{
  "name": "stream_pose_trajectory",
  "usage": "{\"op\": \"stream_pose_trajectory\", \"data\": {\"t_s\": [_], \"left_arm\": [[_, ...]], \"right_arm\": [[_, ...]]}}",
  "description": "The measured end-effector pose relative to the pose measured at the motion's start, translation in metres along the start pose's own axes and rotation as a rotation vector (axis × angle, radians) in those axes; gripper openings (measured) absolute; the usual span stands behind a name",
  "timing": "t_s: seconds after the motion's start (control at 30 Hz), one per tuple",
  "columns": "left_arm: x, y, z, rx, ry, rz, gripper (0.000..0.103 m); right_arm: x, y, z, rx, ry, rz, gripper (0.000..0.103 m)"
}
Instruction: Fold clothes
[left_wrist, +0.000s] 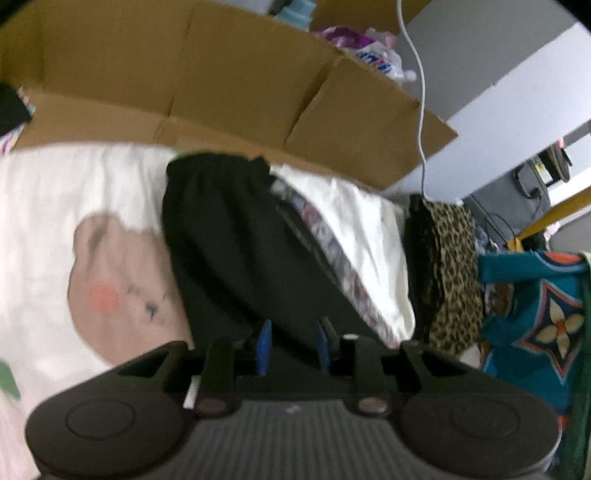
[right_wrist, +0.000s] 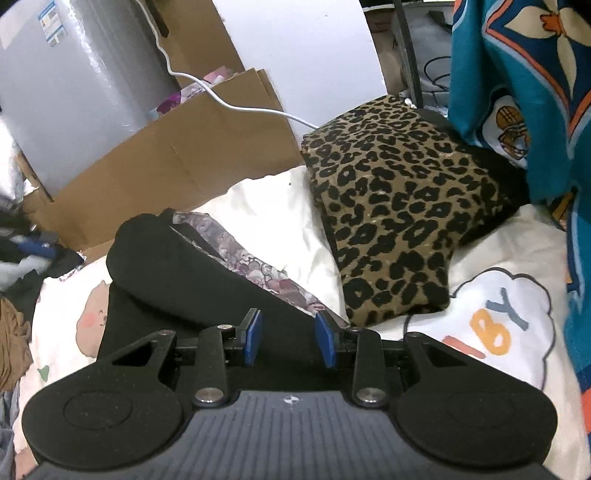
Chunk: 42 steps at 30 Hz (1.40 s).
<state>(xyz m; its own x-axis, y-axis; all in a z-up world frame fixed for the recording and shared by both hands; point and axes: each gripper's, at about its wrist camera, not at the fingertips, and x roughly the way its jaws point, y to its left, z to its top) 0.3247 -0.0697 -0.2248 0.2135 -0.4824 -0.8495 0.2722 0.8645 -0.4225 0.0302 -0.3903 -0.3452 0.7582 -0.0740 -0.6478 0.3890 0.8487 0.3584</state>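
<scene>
On the white cartoon-printed bedsheet (right_wrist: 517, 258), a black garment with a floral side stripe (right_wrist: 177, 266) is shown folded over itself, beside a folded leopard-print garment (right_wrist: 388, 206) nearer the far edge. The left gripper (left_wrist: 293, 345) and right gripper (right_wrist: 290, 341) are held partly open and empty above the black garment. Further folds are judged to remain.

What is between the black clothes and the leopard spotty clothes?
In the right wrist view, a rumpled white cloth lies between the black garment and the folded leopard-print garment.
</scene>
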Motion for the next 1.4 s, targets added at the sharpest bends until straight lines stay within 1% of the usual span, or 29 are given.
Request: {"op": "stream_pose_trajectory", "data": {"t_s": [0.1, 0.2, 0.3, 0.4, 0.47, 0.63, 0.7, 0.77, 0.93, 1.0, 1.07, 1.2, 1.27, 1.4], "left_arm": [[0.016, -0.008, 0.019, -0.023, -0.021, 0.033, 0.027], [0.037, -0.013, 0.037, -0.056, -0.027, 0.038, 0.027], [0.054, -0.021, 0.043, -0.088, -0.022, 0.047, 0.027], [0.079, -0.035, 0.051, -0.08, -0.011, 0.074, 0.027], [0.095, -0.043, 0.056, -0.091, -0.002, 0.081, 0.027], [0.133, -0.054, 0.066, -0.153, 0.01, 0.104, 0.027], [0.144, -0.059, 0.069, -0.15, -0.008, 0.144, 0.027], [0.156, -0.061, 0.071, -0.143, -0.005, 0.147, 0.027], [0.176, -0.061, 0.077, -0.143, 0.018, 0.234, 0.027], [0.183, -0.06, 0.079, -0.133, 0.032, 0.27, 0.03], [0.191, -0.059, 0.081, -0.124, 0.043, 0.308, 0.031], [0.21, -0.054, 0.079, -0.108, 0.088, 0.387, 0.031], [0.218, -0.048, 0.077, -0.126, 0.101, 0.393, 0.032], [0.224, -0.037, 0.074, -0.187, 0.087, 0.391, 0.033]], "right_arm": [[0.009, 0.002, 0.002, -0.02, 0.0, 0.012, 0.04], [0.021, 0.004, 0.004, -0.05, 0.017, 0.017, 0.04], [0.031, 0.005, 0.006, -0.065, 0.03, 0.029, 0.04], [0.04, 0.008, 0.007, -0.09, 0.037, 0.046, 0.04], [0.047, 0.009, 0.008, -0.105, 0.043, 0.052, 0.04], [0.069, 0.012, 0.013, -0.178, 0.068, 0.057, 0.04], [0.074, 0.012, 0.016, -0.19, 0.072, 0.066, 0.04], [0.079, 0.013, 0.018, -0.204, 0.076, 0.073, 0.04], [0.088, 0.017, 0.022, -0.23, 0.079, 0.086, 0.04], [0.092, 0.017, 0.023, -0.243, 0.08, 0.09, 0.04], [0.096, 0.017, 0.023, -0.256, 0.085, 0.09, 0.039], [0.105, 0.014, 0.022, -0.275, 0.103, 0.098, 0.04], [0.108, 0.012, 0.021, -0.289, 0.112, 0.107, 0.04], [0.113, 0.01, 0.017, -0.319, 0.13, 0.116, 0.04]]}}
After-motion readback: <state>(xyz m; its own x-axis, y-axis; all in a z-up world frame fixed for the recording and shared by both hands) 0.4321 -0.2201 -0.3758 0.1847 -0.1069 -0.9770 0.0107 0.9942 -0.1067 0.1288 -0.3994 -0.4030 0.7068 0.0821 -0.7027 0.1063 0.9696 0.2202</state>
